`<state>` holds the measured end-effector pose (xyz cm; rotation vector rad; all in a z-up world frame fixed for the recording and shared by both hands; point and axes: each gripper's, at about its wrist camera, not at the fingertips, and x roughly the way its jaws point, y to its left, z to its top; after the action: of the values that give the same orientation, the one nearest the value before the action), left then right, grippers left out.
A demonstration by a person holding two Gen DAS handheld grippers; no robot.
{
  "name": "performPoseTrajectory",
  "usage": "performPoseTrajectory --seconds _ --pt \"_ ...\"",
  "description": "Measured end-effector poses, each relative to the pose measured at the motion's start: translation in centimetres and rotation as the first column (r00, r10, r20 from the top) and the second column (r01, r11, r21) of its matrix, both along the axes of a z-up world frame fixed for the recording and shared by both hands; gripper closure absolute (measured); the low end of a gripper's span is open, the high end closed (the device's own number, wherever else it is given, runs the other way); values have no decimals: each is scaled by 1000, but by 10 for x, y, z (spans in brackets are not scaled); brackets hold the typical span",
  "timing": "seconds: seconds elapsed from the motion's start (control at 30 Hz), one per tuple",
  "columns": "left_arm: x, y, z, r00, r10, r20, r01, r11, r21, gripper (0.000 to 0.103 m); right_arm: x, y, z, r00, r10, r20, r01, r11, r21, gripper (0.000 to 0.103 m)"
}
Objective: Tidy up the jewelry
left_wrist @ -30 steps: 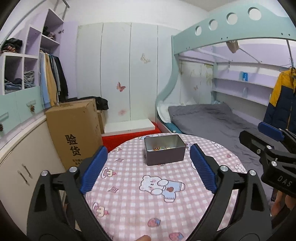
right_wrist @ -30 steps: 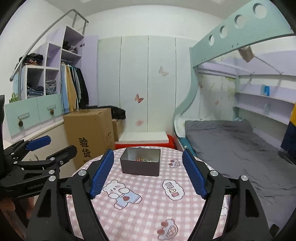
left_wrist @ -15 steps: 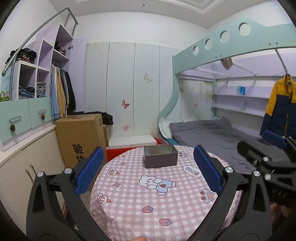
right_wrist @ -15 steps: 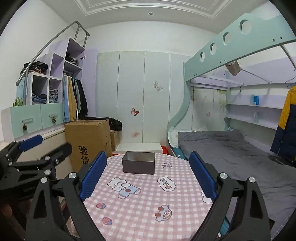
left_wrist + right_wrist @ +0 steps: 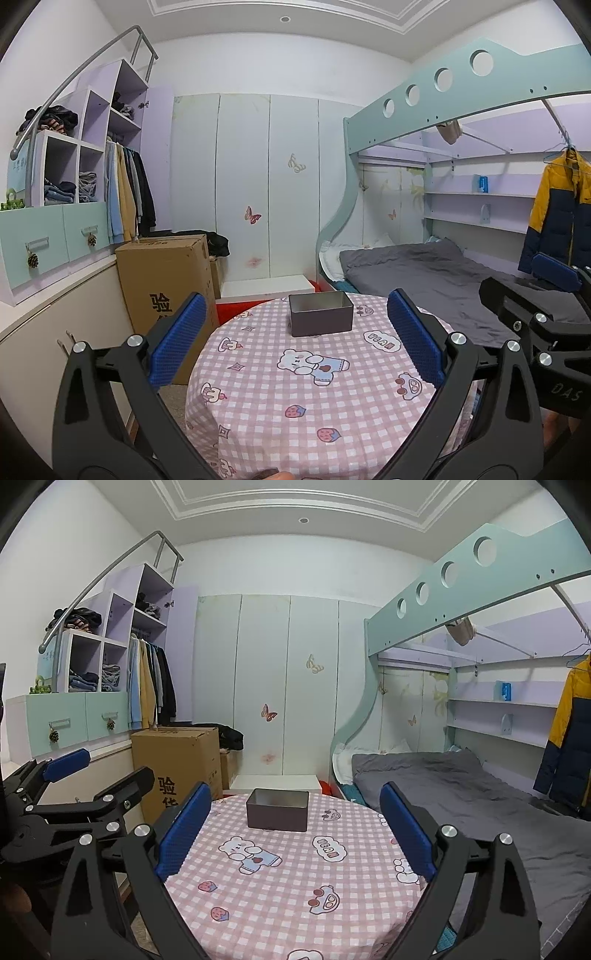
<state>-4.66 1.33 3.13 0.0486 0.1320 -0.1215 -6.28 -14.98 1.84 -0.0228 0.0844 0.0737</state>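
The left claw (image 5: 295,328) is hanging released and empty over the desk's (image 5: 266,398) near edge. The gray tin box (image 5: 320,314) is sitting toward the far edge, straight ahead, long axis running crosswise. The right claw (image 5: 295,823), empty, is opening, about equally near.

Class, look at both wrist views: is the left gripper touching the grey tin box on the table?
Apart. The left wrist view shows the left gripper with open jaws well short of the grey tin box, with checked tablecloth between them.
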Motion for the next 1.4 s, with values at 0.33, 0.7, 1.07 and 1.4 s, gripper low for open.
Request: performPoseTrajectory --seconds 0.33,0.7,1.07,1.4 --pt "-6 0 1 1000 9 11 -9 1000 5 7 -5 1 1 1000 -2 10 2 1000 -10 13" --pt "-7 1 2 1000 12 12 -12 1000 5 7 -8 1 1 1000 -1 9 1 1000 -11 12" --pt "-8 1 2 1000 12 12 -12 1000 4 7 -9 -1 3 1000 -2 7 2 1000 -14 11" --pt "-9 -1 4 1000 16 12 -16 1000 5 7 -9 -1 3 1000 -3 8 3 1000 -14 10"
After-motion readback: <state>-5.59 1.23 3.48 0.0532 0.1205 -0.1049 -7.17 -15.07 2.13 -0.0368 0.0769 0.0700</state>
